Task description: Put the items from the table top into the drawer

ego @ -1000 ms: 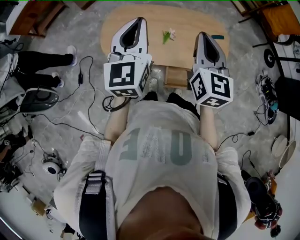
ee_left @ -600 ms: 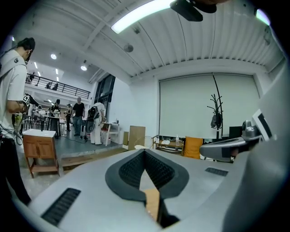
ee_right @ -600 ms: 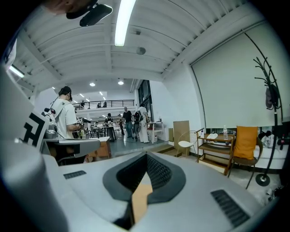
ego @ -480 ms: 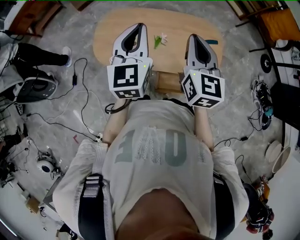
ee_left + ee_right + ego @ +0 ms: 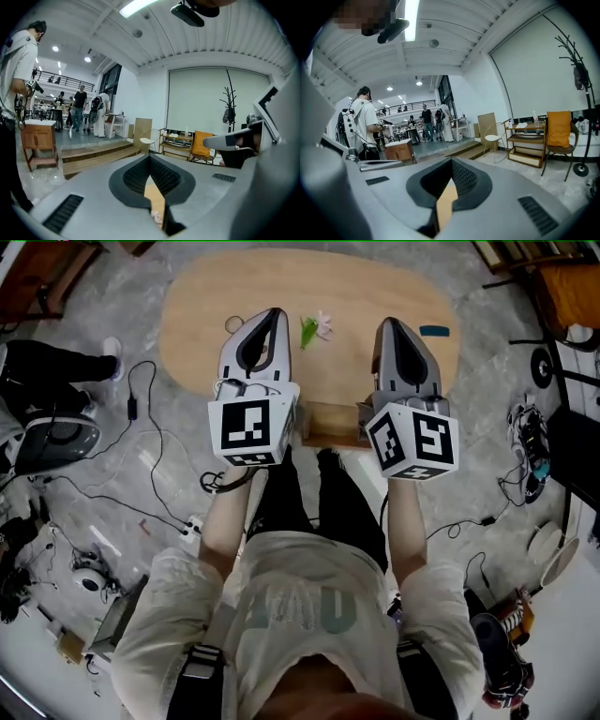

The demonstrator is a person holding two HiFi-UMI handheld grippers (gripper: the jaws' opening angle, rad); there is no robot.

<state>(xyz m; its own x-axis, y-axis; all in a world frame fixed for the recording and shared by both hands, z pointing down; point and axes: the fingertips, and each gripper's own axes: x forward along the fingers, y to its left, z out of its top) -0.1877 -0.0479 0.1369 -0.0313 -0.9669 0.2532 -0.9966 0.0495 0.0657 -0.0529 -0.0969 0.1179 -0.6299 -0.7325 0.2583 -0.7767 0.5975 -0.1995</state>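
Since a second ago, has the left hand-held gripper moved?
Yes. The left hand-held gripper has drawn back from the table's far edge, toward the person.

– What's on the table (image 5: pixel 202 306)?
– 1 flower (image 5: pixel 316 327), between the left gripper (image 5: pixel 277 313) and right gripper (image 5: pixel 387 324); a small teal thing (image 5: pixel 434 331) further right.
– The drawer (image 5: pixel 330 424)?
– Sticking out at the near edge.

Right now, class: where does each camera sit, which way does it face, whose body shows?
Head view: on the person's head, facing steeply down at the table; torso, legs, forearms show.
Left gripper view: on the left gripper, looking along its shut jaws, orange chair beyond; head camera overhead.
Right gripper view: likewise on the right gripper.
Both gripper views share that chair.
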